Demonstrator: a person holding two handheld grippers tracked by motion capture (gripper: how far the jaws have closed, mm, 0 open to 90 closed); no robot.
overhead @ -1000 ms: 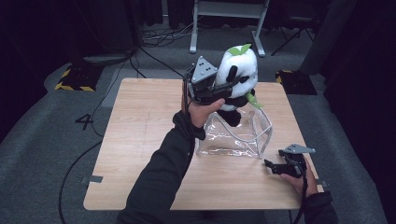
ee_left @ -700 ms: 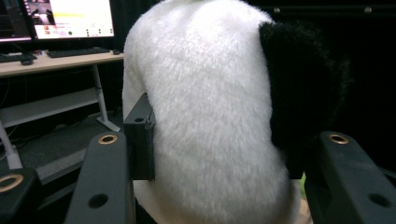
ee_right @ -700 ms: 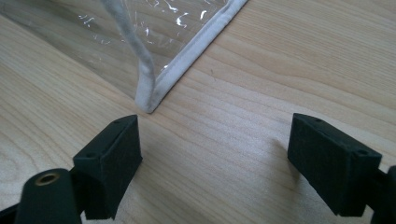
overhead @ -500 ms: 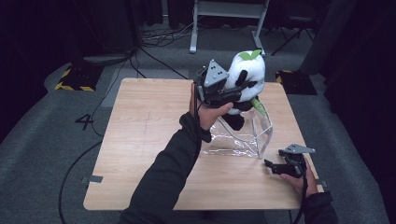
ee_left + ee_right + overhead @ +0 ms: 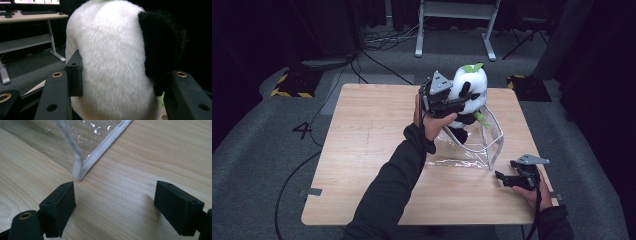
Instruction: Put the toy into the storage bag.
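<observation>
2 grippers on the table, and your left gripper (image 5: pixel 460 101) pinches 1 plush panda (image 5: pixel 470 90) by its white body, hanging over the open mouth of 1 clear plastic pouch (image 5: pixel 472 145). Your right gripper (image 5: pixel 507 179) rests on the wooden table (image 5: pixel 362 130), jaws spread, nothing between them, just beside the pouch's white-trimmed corner (image 5: pixel 79 175). Watch it: that floppy rim could fold under the panda's dark legs, and with nothing pinning the pouch it may slide or collapse.
</observation>
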